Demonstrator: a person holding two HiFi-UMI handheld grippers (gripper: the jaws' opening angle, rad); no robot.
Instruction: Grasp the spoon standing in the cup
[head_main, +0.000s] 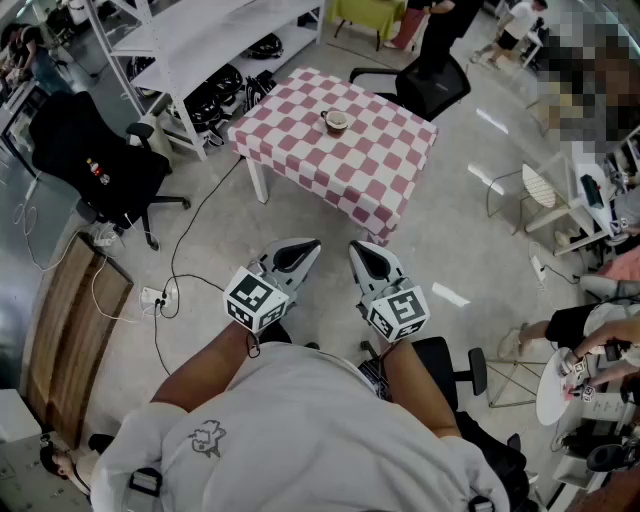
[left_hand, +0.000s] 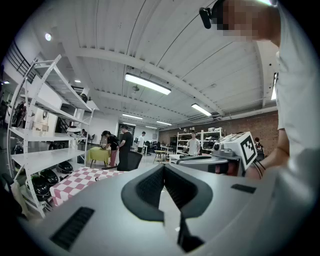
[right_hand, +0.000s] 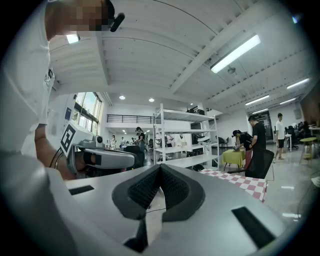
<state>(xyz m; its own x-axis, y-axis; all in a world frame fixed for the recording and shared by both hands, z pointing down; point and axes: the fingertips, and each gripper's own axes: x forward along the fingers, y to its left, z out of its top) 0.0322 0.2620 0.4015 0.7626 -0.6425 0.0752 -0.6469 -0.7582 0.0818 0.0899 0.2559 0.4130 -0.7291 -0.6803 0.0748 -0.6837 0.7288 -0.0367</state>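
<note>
From the head view, the person holds the left hand-held gripper (head_main: 308, 246) and the right hand-held gripper (head_main: 358, 248) side by side at chest height. Both point forward over the floor, and each one's jaws are pressed together. Well ahead of them stands the worktop (head_main: 375, 175) under a pink-and-white checked cloth. The cup (head_main: 337, 121) sits near its far middle, well apart from both tools. The spoon is too small to make out there. A black chair (head_main: 432, 85) stands beyond the worktop, another chair (head_main: 98, 160) is off to the left of the left tool, and a white rack (head_main: 200, 45) is farther ahead on that side.

In the left gripper view, the two ribbed pads (left_hand: 150, 186) meet at the tip with nothing between them. The checked worktop lies ahead and to the left, and the right tool floats just beside on the right. People (left_hand: 120, 147) stand at a yellow table (left_hand: 98, 155) far ahead.

In the right gripper view, the jaws are likewise closed and empty. The left tool hangs just to the left, and a corner of the checked worktop shows ahead to the right.
</note>
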